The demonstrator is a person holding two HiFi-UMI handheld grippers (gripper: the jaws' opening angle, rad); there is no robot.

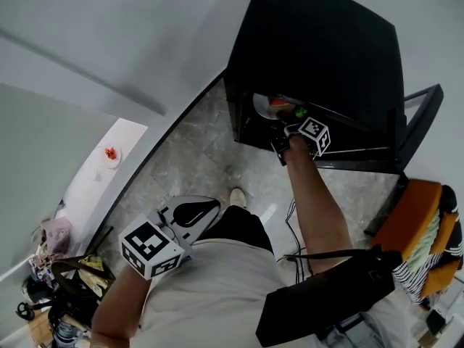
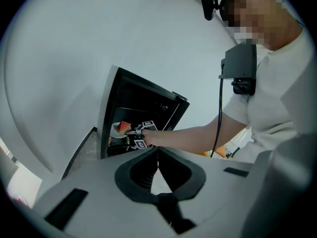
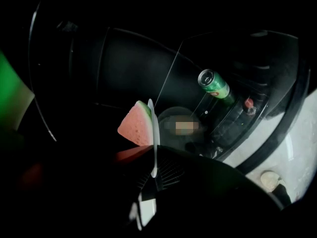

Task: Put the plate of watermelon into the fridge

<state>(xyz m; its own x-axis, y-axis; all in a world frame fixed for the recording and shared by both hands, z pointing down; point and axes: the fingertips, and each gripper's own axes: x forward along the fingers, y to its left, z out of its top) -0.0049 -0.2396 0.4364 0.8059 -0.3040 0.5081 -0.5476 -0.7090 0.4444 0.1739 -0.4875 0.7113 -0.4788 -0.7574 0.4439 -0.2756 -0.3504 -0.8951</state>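
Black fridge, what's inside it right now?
A white plate carrying a red watermelon wedge, clamped in the right gripper, and a green can beyond it. The rest of the interior is too dark to see.

We see our right gripper (image 3: 156,175) clamped on the white plate (image 3: 154,133), held edge-on. A watermelon wedge (image 3: 136,128) sits left of the plate, and a green can (image 3: 215,86) lies above and right of it.

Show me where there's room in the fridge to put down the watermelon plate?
Inside the fridge, the dark space left of the plate, behind the watermelon slice, looks bare, though it is too dim to be sure. The right side is crowded: a green can and a red-capped bottle sit there. The right gripper grips the plate's rim.
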